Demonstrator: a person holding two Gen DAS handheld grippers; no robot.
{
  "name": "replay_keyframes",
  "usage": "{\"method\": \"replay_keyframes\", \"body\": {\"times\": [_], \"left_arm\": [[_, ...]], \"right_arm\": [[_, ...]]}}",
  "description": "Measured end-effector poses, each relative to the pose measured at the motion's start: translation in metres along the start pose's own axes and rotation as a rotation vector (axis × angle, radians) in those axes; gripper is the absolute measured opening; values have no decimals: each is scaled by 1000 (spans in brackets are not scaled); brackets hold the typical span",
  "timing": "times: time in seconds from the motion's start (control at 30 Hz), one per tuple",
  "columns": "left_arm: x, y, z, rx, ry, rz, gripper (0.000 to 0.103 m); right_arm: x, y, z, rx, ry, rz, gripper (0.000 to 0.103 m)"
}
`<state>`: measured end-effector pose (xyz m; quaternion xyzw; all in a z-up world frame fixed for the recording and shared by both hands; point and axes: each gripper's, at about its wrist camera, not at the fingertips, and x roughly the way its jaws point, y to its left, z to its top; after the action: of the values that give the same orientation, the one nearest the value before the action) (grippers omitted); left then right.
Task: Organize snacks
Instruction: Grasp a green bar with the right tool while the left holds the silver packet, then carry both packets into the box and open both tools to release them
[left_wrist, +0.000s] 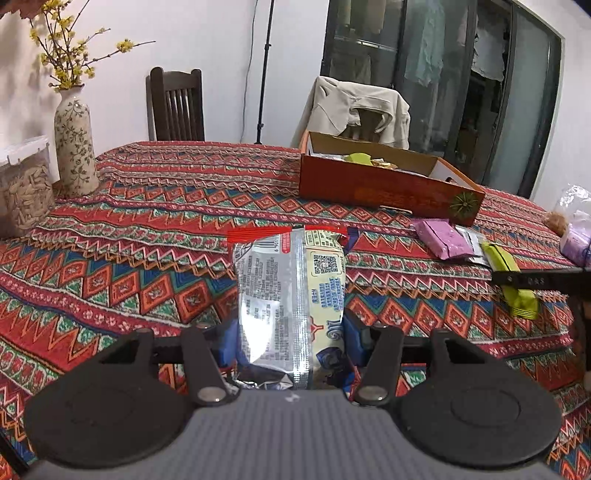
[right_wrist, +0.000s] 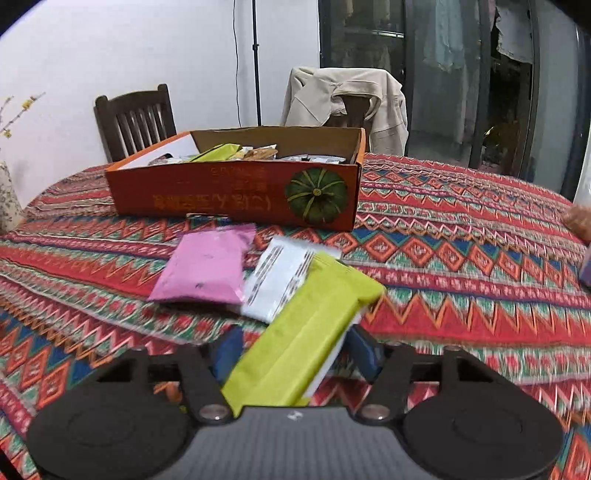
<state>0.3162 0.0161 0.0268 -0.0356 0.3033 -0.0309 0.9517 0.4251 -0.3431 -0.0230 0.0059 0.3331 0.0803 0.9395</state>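
Observation:
My left gripper (left_wrist: 290, 343) is shut on a silver and yellow snack packet (left_wrist: 291, 295) and holds it above the patterned tablecloth. My right gripper (right_wrist: 295, 350) is shut on a lime green snack packet (right_wrist: 303, 332), which also shows in the left wrist view (left_wrist: 511, 284) under the right gripper's black body. An orange cardboard box (right_wrist: 236, 195) with a green pumpkin picture holds several snacks; it also shows in the left wrist view (left_wrist: 384, 192). A pink packet (right_wrist: 207, 269) and a white packet (right_wrist: 277, 280) lie on the cloth in front of the box.
A flowered vase (left_wrist: 75, 147) with yellow blossoms and a clear jar of seeds (left_wrist: 22, 192) stand at the table's left. A dark wooden chair (left_wrist: 177, 105) and a chair draped with a beige jacket (right_wrist: 343, 99) stand behind. Bagged items (left_wrist: 576, 229) lie at the right edge.

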Motion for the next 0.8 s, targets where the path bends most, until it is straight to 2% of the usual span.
{"method": "replay_keyframes", "body": {"times": [0.07,0.23,0.37,0.53,0.6,0.63,0.8], "left_arm": [[0,-6,-1,8,3,-21,56],[-1,-24,-6,24,3,-82,56],[1,-43,-6,51,8,-114,56],[4,-63,-8,88,13,-134,56],[3,-68,-8,98,15,-137,56],[4,-70,-8,101,18,-138,56],[9,-74,3,103,24,-153,56]], "right_arm": [[-15,0,-10,-9,-1,-9,39],[-58,12,-46,-68,-9,-8,37],[-90,14,-68,-65,-5,7,38],[-94,11,-72,-71,-13,30,44],[-93,12,-72,-86,-20,29,43],[-92,12,-72,-92,-27,37,36],[-98,1,-67,-76,-75,68,33]]}}
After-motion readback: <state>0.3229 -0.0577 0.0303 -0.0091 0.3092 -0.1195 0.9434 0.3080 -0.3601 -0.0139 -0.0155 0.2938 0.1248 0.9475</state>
